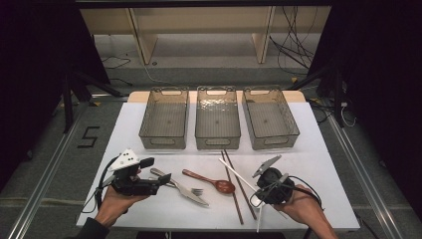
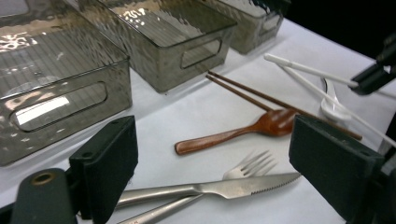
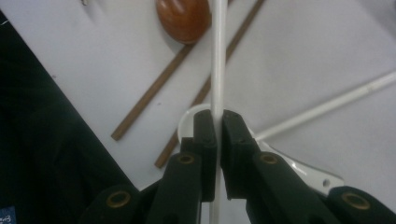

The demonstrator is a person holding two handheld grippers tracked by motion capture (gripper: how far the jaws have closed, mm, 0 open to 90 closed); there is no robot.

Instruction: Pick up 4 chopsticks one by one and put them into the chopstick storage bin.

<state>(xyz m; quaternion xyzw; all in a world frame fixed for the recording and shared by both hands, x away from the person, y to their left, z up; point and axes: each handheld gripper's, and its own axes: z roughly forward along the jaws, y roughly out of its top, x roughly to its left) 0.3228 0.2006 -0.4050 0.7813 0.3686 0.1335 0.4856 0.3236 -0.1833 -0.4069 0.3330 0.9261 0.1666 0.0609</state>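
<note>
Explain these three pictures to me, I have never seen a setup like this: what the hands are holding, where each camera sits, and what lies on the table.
A person sits at a white table and holds a hand tool in each hand, each with two black jaws that pinch things. The high view looks down from above. The other two pictures come from small cameras riding on the tools, looking along their jaws.

The left gripper has its jaws wide apart and grips nothing; they stand over the handles of a steel knife and fork. The right gripper is shut on a white chopstick.

Also on the table: a wooden spoon, a pair of brown chopsticks, a second white chopstick and a white spoon. Three see-through bins stand in a row at the far side, all empty.
</note>
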